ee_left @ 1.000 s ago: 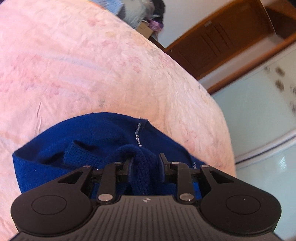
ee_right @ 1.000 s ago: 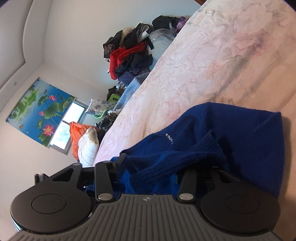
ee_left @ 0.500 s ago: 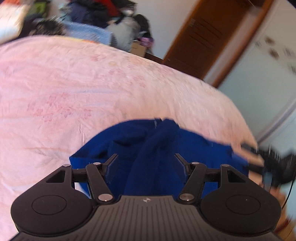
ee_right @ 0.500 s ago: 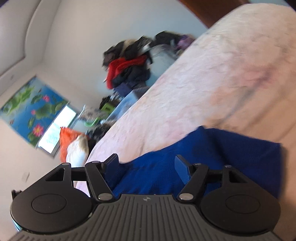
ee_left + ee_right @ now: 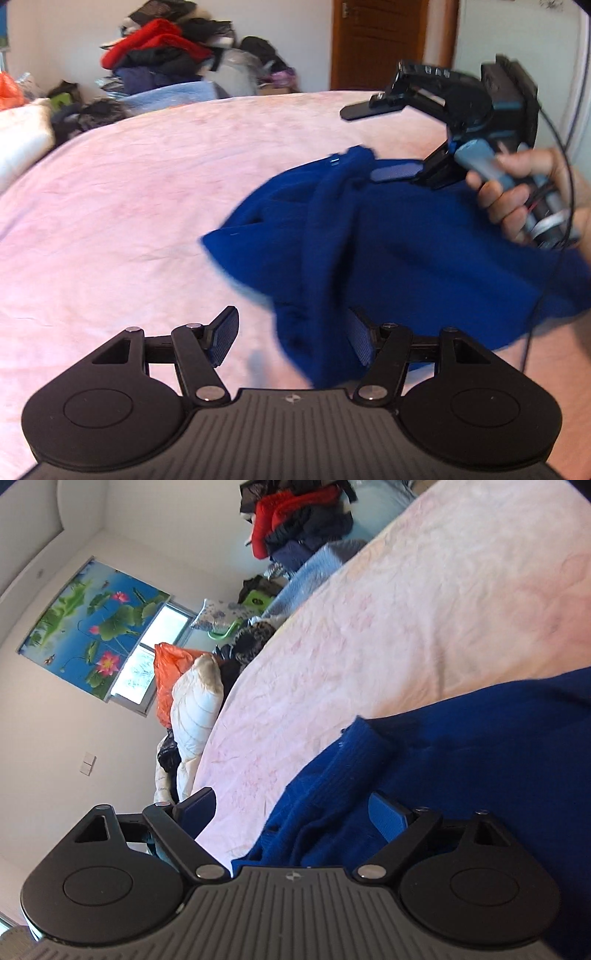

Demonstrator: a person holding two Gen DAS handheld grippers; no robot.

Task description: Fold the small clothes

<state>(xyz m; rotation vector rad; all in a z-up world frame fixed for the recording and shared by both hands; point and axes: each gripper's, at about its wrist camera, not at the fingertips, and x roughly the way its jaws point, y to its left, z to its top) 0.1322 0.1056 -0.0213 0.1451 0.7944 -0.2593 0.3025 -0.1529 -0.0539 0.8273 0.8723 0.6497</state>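
Left tongs [image 5: 291, 332]: I read them as parted, pads not pressing on anything; a hanging fold of the blue sweater [image 5: 388, 251] lies against the inner face of the right-hand pad, while the left-hand pad stands clear over the bedspread.
Right tongs [image 5: 291, 808]: jaws opening as I watch; sweater cloth bunches in the gap but neither pad clamps it. From the left wrist view these same tongs [image 5: 384, 142] hover over the far edge of the sweater, one finger up in the air, the other low, just at the cloth.
Right hand [image 5: 517, 192]: wrapped round the handle of the right tongs, a thin black cable looping down beside it.
Blue sweater: knitted, deep blue, lying rumpled on the bed toward my near right; a ribbed sleeve or cuff [image 5: 354, 753] is draped across the body of it. Whether the fold is neat I cannot tell, the cloth is blurred.
Bedspread [image 5: 129, 192]: pale pink, faint floral print, creased, covers the whole bed.
Clothes pile [image 5: 162, 55]: red, black and navy garments heaped at the far side of the bed against the wall.
Door [image 5: 376, 44]: brown wood, shut, back right.
Lotus blind [image 5: 92, 624]: blue, pink flowers, over the window.
Cream pillow [image 5: 195, 705]: at the bed's edge, an orange bag [image 5: 166, 672] behind it.
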